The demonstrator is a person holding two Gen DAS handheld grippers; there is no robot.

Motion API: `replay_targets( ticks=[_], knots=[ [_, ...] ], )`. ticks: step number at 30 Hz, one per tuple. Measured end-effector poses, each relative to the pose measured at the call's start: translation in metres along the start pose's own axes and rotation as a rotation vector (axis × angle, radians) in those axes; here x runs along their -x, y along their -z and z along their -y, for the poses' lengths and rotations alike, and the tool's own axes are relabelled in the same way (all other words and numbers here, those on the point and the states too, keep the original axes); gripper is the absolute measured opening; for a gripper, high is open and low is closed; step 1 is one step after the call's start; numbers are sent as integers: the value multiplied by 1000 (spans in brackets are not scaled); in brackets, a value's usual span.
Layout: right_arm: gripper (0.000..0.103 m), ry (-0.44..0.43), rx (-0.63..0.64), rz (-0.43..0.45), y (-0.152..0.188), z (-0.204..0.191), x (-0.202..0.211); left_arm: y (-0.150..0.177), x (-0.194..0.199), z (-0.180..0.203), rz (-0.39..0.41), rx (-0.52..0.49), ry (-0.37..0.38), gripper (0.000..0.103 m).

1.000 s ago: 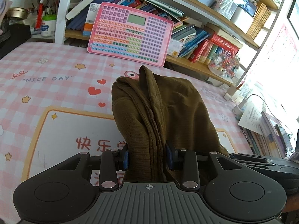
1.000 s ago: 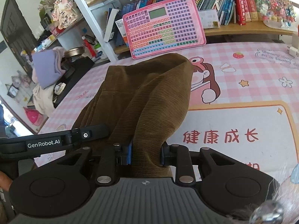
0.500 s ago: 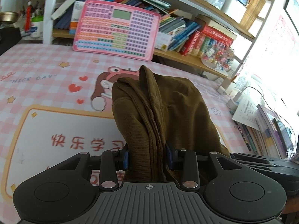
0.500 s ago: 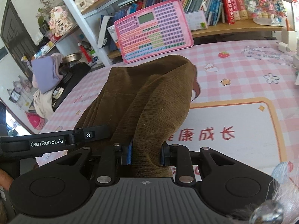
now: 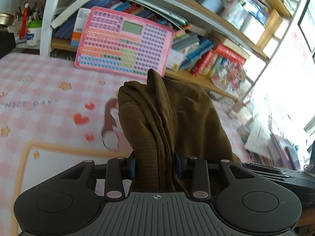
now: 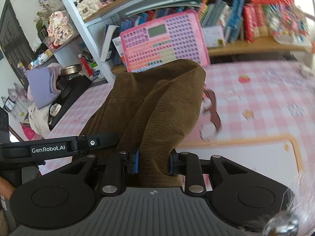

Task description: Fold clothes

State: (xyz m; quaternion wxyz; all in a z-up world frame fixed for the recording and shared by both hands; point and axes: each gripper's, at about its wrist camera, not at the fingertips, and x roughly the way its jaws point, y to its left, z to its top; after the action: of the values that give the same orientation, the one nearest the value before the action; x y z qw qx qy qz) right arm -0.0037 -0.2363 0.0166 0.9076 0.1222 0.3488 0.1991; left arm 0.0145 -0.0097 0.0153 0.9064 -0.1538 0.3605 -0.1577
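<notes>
An olive-brown ribbed garment point(image 5: 167, 118) hangs bunched between both grippers, lifted above the pink checked table point(image 5: 39, 90). My left gripper point(image 5: 155, 166) is shut on one bunched edge of it. My right gripper point(image 6: 154, 163) is shut on another edge of the same garment point(image 6: 157, 102), which drapes forward and to the left. The other gripper's black body shows at the left of the right wrist view point(image 6: 59, 145) and at the right edge of the left wrist view point(image 5: 285, 177). The fingertips are hidden in the cloth.
A pink toy keyboard tablet point(image 5: 124, 41) leans against a bookshelf point(image 5: 206, 57) at the table's far edge; it also shows in the right wrist view point(image 6: 163, 41). A cartoon mat point(image 6: 246, 157) covers the table. Clutter and a purple cloth point(image 6: 41, 84) lie at the far left.
Both grippers have moved forward toward the shelf and tilted up with the garment held; the tablet looks nearer and the background is motion-blurred. The grip on the garment is unchanged.
</notes>
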Motion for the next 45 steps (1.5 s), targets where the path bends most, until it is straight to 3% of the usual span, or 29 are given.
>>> replay_targets(
  ticks=[7,14,24,26,28,29,35,45],
  knots=[
    [25,4,71,32,-50,-34,-67,-54,-17,-62,53,6,6,35],
    [25,4,77,32,-79,-58,-145,-90,-46,-129,66,27,3,35],
    [25,19,35,25,-103,-53,-216,-121,-97,-186,35,48,39,35],
    [31,24,9,3,-104,-46,-227,-119,-108,-195,13,62,20,35],
    [46,67,-24,-47,-103,-38,-241,-117,-119,-203,-9,77,1,40],
    [48,85,-47,-64,-101,-33,-246,-116,-125,-208,-20,84,-8,46],
    [55,94,-155,-63,-95,-18,-250,-113,-133,-216,-29,83,-29,57],
    [59,234,-37,3,-87,-53,-199,-100,-77,-195,63,15,-138,72]
  ],
)
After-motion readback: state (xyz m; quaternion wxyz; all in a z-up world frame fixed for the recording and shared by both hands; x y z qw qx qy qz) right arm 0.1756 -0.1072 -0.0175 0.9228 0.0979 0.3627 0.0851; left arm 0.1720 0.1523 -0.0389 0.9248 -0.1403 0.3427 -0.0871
